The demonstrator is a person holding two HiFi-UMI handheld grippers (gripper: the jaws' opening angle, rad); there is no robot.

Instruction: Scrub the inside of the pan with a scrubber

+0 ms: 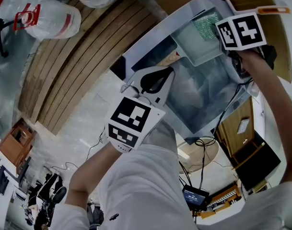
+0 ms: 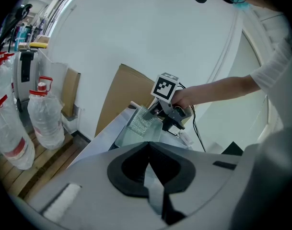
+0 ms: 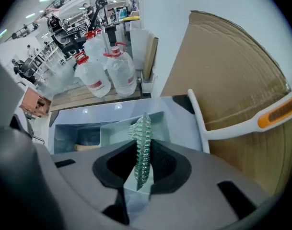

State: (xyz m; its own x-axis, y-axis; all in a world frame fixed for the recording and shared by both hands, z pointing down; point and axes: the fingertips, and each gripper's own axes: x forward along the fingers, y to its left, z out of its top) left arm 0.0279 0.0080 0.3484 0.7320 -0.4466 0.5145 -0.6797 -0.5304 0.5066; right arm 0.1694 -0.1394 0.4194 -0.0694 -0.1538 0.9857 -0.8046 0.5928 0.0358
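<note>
The right gripper view shows edge-on what the head view shows flat at upper right: a glittery green mesh scrubber [image 3: 143,127], clamped in the right gripper [image 3: 142,143]. The left gripper [image 2: 148,143] is closed and empty.

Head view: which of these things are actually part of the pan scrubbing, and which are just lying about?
In the job: pan; scrubber, clamped in the right gripper; left gripper, apparently shut on the pan's rim.

Lying about: water bottles; cardboard sheet; white handle with an orange patch; wooden boards.
</note>
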